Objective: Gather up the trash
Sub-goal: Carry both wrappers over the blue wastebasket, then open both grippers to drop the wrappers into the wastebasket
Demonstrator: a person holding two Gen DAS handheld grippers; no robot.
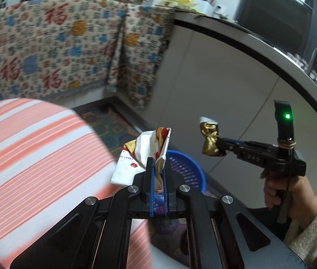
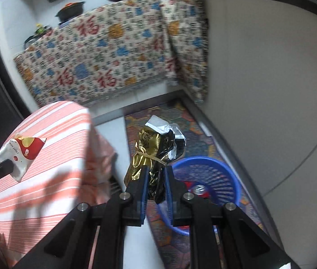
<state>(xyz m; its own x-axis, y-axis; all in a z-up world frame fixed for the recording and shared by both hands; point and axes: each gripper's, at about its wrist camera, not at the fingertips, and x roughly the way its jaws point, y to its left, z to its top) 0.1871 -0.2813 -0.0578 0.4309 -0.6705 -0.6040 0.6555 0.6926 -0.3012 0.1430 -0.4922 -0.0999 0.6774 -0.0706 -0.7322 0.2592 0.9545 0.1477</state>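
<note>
My left gripper (image 1: 157, 163) is shut on a white and red snack wrapper (image 1: 142, 152), held up beside the table edge and above the blue basket (image 1: 187, 168). The wrapper also shows in the right wrist view (image 2: 23, 152), over the striped table. My right gripper (image 2: 156, 172) is shut on a gold and black foil bag (image 2: 154, 148) tied with a rubber band, held above the floor just left of the blue basket (image 2: 205, 179). In the left wrist view the right gripper (image 1: 222, 146) holds the foil bag (image 1: 211, 141) to the right of the basket.
A table with an orange and white striped cloth (image 1: 35, 157) stands at the left. A patterned mat (image 2: 180, 121) lies on the floor under the basket. A can lies inside the basket (image 2: 200, 189). A patterned cloth (image 1: 57, 51) hangs over the counter behind. White cabinet fronts (image 1: 214, 78) stand to the right.
</note>
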